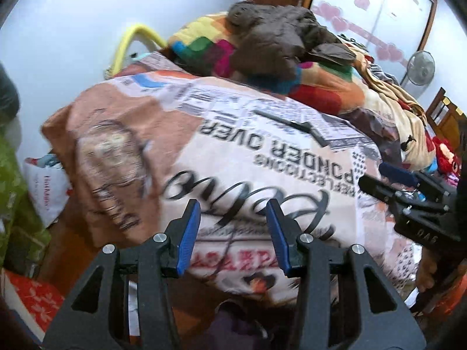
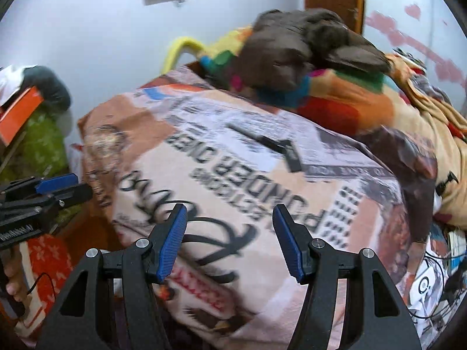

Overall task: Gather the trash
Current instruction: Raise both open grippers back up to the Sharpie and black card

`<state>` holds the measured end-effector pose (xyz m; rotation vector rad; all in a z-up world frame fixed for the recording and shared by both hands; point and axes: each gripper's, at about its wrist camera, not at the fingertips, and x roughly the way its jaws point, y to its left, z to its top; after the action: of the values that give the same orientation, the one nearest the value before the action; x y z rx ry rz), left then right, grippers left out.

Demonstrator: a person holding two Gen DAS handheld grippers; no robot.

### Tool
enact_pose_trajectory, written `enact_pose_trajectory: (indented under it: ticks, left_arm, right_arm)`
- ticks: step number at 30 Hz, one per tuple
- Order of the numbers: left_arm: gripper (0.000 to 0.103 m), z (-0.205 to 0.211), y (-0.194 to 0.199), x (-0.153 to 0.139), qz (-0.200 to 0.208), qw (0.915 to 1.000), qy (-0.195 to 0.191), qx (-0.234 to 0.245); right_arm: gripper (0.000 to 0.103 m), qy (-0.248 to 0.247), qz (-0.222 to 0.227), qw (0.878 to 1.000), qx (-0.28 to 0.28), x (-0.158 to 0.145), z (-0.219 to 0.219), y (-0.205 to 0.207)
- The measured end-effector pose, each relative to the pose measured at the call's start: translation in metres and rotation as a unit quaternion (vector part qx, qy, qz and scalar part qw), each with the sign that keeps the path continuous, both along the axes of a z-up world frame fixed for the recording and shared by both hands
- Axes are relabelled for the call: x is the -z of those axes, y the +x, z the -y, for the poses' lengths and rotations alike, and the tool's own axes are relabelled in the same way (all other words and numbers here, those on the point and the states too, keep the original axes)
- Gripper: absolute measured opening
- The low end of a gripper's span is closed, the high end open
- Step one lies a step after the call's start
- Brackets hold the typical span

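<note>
Blue-padded fingers (image 1: 189,233) of the left gripper (image 1: 234,234) stood spread apart with nothing between them, held above a bed sheet (image 1: 233,175) printed like newspaper, with large black script and the block words "PONDER OVER" reading upside down. On that sheet, toward the far side of the bed, lay the likely trash: a long, thin black strip (image 1: 287,124) resembling a torn wrapper or flat plastic piece, one end narrow and the other kinked into a wider, bent tab; motion blur hid any finer detail. It rested flat on the fabric, well ahead of both grippers and touching neither. The right gripper (image 2: 230,240) was likewise spread wide and empty, its own blue pads (image 2: 172,242) hovering over the script lettering. From the right wrist view the same strip (image 2: 268,143) showed as a dark diagonal line ending in a broader black flap. Behind it a multicoloured patchwork blanket (image 1: 210,49) was heaped up, with a crumpled brown garment (image 1: 277,38) on top. A yellow curved tube (image 1: 137,40) rose by the white wall (image 1: 58,29), and a standing fan (image 1: 420,68) stood at the far right. A white plastic bag (image 1: 46,186) sat low beside the bed on the left
</note>
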<state>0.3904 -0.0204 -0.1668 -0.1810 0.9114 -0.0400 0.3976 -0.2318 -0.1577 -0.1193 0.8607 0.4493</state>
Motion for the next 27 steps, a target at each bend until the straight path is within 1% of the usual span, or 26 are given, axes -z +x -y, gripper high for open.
enact_pose_trajectory:
  ticks: [2,5,8,10,12,14,18,21,23,25,27]
  left_arm:
    - [0.046,0.012,0.022,0.005,-0.01,0.9995,-0.027,0.012]
    - [0.046,0.028,0.055,0.013,-0.02,0.9985,-0.047,0.017]
    - [0.046,0.041,0.084,0.021,-0.031,0.9978,-0.055,0.021]
    - [0.046,0.052,0.107,0.028,-0.043,0.9964,-0.064,0.034]
    - [0.046,0.063,0.13,0.036,-0.051,0.9959,-0.063,0.038]
    - [0.046,0.071,0.146,0.04,-0.053,0.9958,-0.064,0.039]
    - [0.046,0.088,0.189,0.051,-0.058,0.9952,-0.075,0.027]
    - [0.046,0.097,0.221,0.063,-0.065,0.9958,-0.063,0.009]
    - [0.046,0.097,0.236,0.071,-0.072,0.9953,-0.064,-0.009]
    - [0.046,0.093,0.253,0.081,-0.084,0.9931,-0.074,-0.034]
    - [0.046,0.091,0.263,0.088,-0.088,0.9911,-0.084,-0.055]
  right_arm:
    - [0.057,-0.009,-0.001,1.0,0.017,0.007,0.012,0.012]
    - [0.057,-0.012,-0.005,0.999,0.038,0.016,0.029,0.029]
    - [0.057,-0.012,-0.013,0.999,0.051,0.024,0.043,0.045]
    - [0.057,-0.021,-0.018,0.998,0.051,0.029,0.049,0.053]
    - [0.057,-0.037,-0.013,0.998,0.053,0.034,0.056,0.061]
    - [0.057,-0.04,-0.011,0.998,0.052,0.037,0.061,0.067]
    - [0.057,-0.041,-0.011,0.998,0.053,0.044,0.068,0.081]
    - [0.057,-0.036,-0.014,0.998,0.052,0.051,0.07,0.091]
    - [0.057,-0.033,-0.018,0.998,0.046,0.055,0.069,0.097]
    - [0.057,-0.037,-0.015,0.998,0.04,0.059,0.067,0.101]
    - [0.057,-0.038,-0.009,0.999,0.031,0.064,0.064,0.106]
